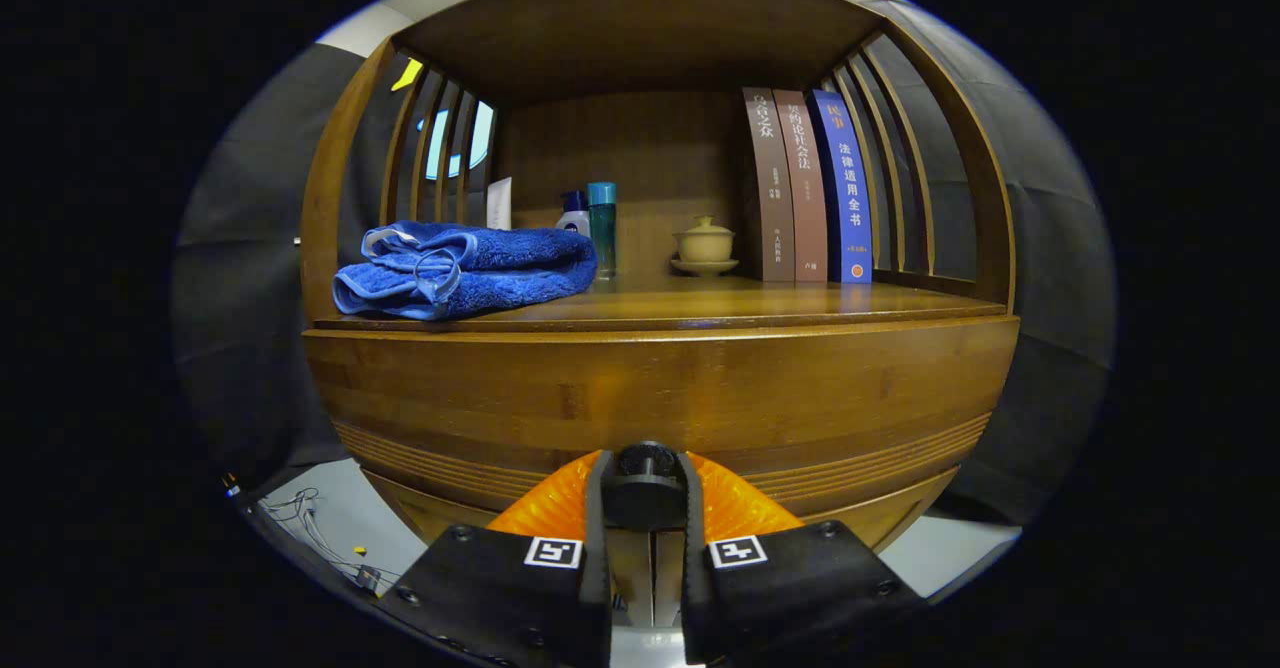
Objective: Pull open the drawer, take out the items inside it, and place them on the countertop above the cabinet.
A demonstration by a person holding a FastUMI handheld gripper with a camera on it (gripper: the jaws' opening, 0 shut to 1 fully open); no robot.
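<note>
One folded blue towel (462, 268), two bottles (601, 228), one lidded cup (705, 245) on a saucer and three upright books (806, 186) are sitting on the surface (740, 305) above one wooden drawer (660, 393), with the towel at ten o'clock from the drawer's dark round knob (645, 489) and the books at one o'clock. The hand-held gripper (645, 508) is pointing level and straight at the drawer front. Its fingers (594, 528) are standing only narrowly apart, clamping the knob between them at twelve o'clock, right against the closed drawer front.
</note>
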